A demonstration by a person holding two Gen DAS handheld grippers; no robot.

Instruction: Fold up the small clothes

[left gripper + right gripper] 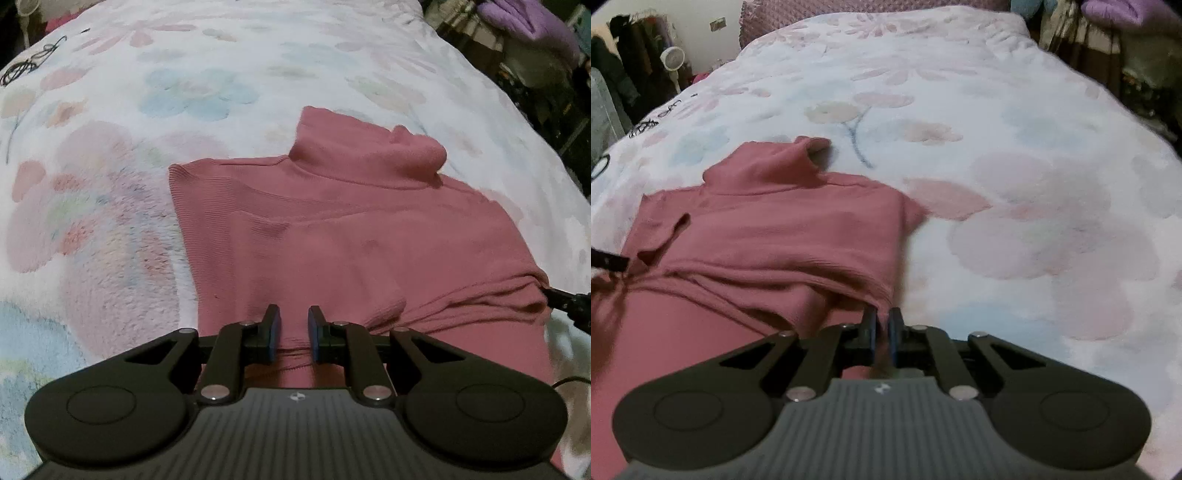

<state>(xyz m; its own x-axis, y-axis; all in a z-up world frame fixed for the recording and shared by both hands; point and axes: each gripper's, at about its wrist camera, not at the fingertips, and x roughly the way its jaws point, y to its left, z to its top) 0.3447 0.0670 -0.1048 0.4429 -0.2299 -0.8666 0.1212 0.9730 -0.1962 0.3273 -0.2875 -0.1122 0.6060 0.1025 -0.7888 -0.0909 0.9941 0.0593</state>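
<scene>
A pink ribbed turtleneck sweater [332, 229] lies on the floral bedspread [129, 147], collar pointing away, sleeves folded in. My left gripper [293, 325] is over the sweater's near hem, its jaws a little apart with fabric lying between and under them. My right gripper [882, 321] is shut on the sweater's [768, 236] near right corner, where the lifted hem bunches into folds. The right gripper's tip shows at the right edge of the left wrist view [565, 301], and the left gripper's tip shows at the left edge of the right wrist view [609, 262].
The bedspread [1015, 184] spreads wide to the far side and right. A black cable [26, 62] lies at the bed's far left. A purple cloth [532, 22] and clutter stand beyond the right edge; hanging clothes and a small fan [670, 61] at left.
</scene>
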